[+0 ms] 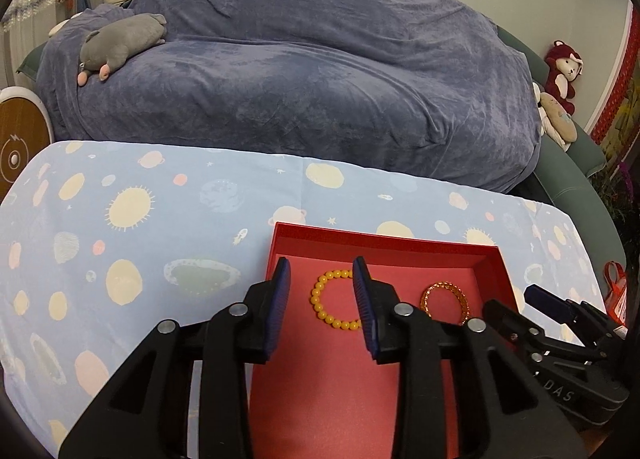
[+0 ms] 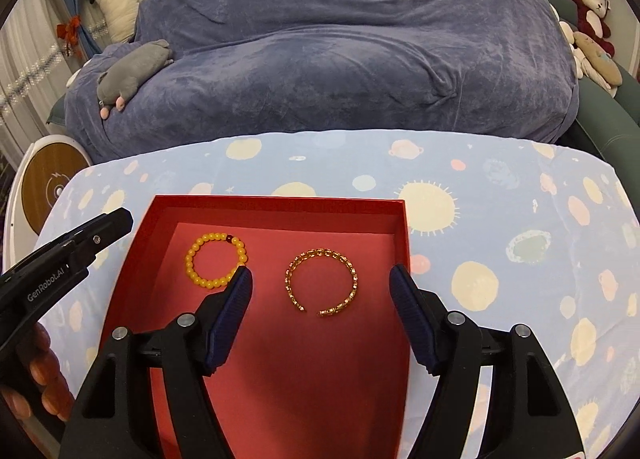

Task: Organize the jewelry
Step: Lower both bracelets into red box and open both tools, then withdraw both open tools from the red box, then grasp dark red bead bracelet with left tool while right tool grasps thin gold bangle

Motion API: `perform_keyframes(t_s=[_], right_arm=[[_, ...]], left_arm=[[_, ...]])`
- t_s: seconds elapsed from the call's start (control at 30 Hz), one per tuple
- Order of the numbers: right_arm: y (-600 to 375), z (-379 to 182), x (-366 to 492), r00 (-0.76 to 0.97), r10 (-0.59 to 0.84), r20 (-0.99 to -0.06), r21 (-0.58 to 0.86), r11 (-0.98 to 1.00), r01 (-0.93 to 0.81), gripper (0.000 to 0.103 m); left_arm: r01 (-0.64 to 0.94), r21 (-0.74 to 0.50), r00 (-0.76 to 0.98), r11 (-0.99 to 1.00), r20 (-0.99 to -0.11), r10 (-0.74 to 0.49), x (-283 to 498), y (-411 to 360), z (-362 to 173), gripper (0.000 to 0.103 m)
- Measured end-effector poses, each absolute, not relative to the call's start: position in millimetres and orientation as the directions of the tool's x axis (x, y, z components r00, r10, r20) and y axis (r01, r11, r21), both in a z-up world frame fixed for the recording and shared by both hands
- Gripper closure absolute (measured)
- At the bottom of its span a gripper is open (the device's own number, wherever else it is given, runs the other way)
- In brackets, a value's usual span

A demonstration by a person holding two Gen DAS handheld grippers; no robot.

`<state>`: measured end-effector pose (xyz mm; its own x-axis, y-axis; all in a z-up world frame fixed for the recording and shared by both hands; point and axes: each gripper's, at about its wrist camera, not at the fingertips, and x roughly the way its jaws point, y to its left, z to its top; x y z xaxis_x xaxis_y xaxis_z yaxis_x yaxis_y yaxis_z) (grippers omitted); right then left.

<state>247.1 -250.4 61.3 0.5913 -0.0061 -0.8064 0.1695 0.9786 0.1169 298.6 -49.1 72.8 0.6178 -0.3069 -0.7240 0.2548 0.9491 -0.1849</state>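
A shallow red box lies on the space-print tablecloth. Inside it rest a yellow bead bracelet on the left and an open gold bangle on the right. My left gripper hovers above the bead bracelet with its jaws apart and nothing between the pads. My right gripper stands open wide above the gold bangle, not touching it. Each gripper also shows at the edge of the other's view: the right gripper and the left gripper, held by a hand.
A sofa under a blue-grey cover runs along the table's far edge, with a grey plush toy on it and more plush toys at its right end. A round white-and-wood device stands at the left. The tablecloth spreads left of the box.
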Motion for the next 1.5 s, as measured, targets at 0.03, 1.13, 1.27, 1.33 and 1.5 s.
perform_keyframes(t_s=[0.03,1.13,1.27,1.33,1.5], right_arm=[[-250.7,67.2,239.1,0.596,-0.008,-0.803,0.112,0.980,0.165,0.035],[-193.5,12.0,-19.9,0.473,-0.010,-0.881,0.082,0.982,0.172,0.035],[-191.9,12.6,-6.1,0.486,-0.003,-0.874,0.085,0.984,0.158,0.034],[-190.3,13.1,5.6,0.495,-0.006,-0.869,0.077,0.986,0.148,0.034],[-192.1,11.8,37.2,0.507,-0.005,-0.862,0.084,0.985,0.153,0.028]], left_arm=[[0.252,-0.181,0.626,0.951,-0.719,-0.303,290.9,-43.8,77.3,0.066],[0.183,-0.114,0.540,0.977,-0.818,-0.197,42.4,24.3,9.2,0.061],[0.157,-0.135,0.541,0.978,-0.817,-0.199,46.0,27.7,7.3,0.061],[0.155,-0.141,0.541,0.978,-0.816,-0.204,47.4,27.9,7.1,0.061],[0.158,-0.145,0.539,0.977,-0.816,-0.208,49.6,27.4,5.7,0.061]])
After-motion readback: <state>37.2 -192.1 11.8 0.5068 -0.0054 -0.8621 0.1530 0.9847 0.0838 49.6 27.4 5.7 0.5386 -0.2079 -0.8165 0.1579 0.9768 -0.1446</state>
